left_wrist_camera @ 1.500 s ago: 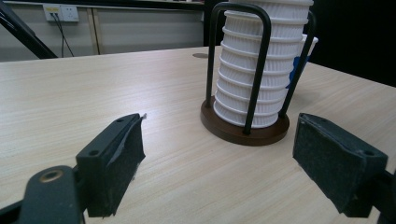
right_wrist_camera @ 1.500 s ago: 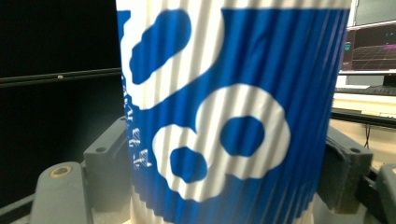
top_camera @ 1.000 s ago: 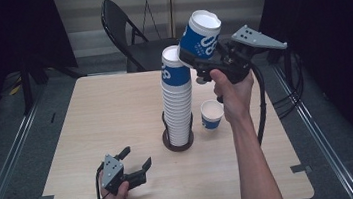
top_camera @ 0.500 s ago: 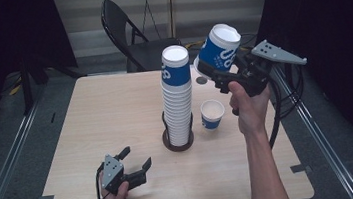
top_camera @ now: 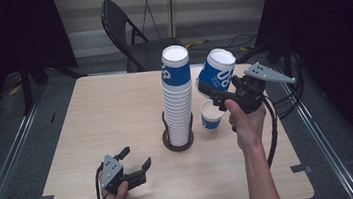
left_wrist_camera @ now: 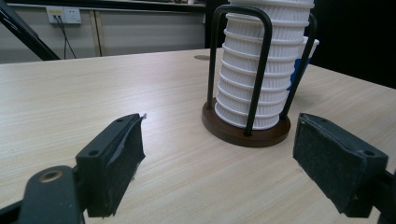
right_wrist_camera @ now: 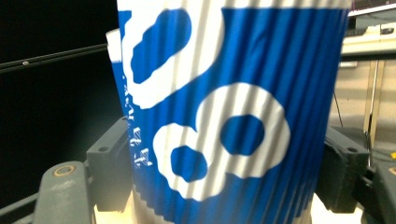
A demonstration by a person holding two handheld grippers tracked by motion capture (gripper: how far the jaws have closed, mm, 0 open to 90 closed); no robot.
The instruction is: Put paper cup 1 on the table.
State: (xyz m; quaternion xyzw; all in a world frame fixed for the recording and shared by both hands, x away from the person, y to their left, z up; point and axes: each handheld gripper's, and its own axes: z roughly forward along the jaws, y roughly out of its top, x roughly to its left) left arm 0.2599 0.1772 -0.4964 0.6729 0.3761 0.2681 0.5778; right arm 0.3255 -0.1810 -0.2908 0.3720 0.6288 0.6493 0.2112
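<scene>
A tall stack of blue-and-white paper cups [top_camera: 178, 97] stands in a black wire holder with a round brown base [top_camera: 178, 142] at the table's middle. To its right a single cup [top_camera: 211, 115] stands upright on the table. My right gripper [top_camera: 212, 88] is shut on another blue cup [top_camera: 217, 71], held tilted in the air just above the single cup; up close that cup [right_wrist_camera: 224, 107] sits between the right gripper's [right_wrist_camera: 226, 169] pads. My left gripper [top_camera: 133, 166] rests open near the front left edge, its jaws [left_wrist_camera: 224, 161] empty and facing the stack [left_wrist_camera: 261, 70].
A black folding chair [top_camera: 133, 36] stands behind the far edge of the table [top_camera: 91, 119]. Black cables trail off the right side by the right forearm [top_camera: 260, 170]. Bare wood lies left of the holder and along the front.
The right gripper has come down with the blue cup, from high beside the stack's top to just above the single cup. The left gripper has stayed where it was.
</scene>
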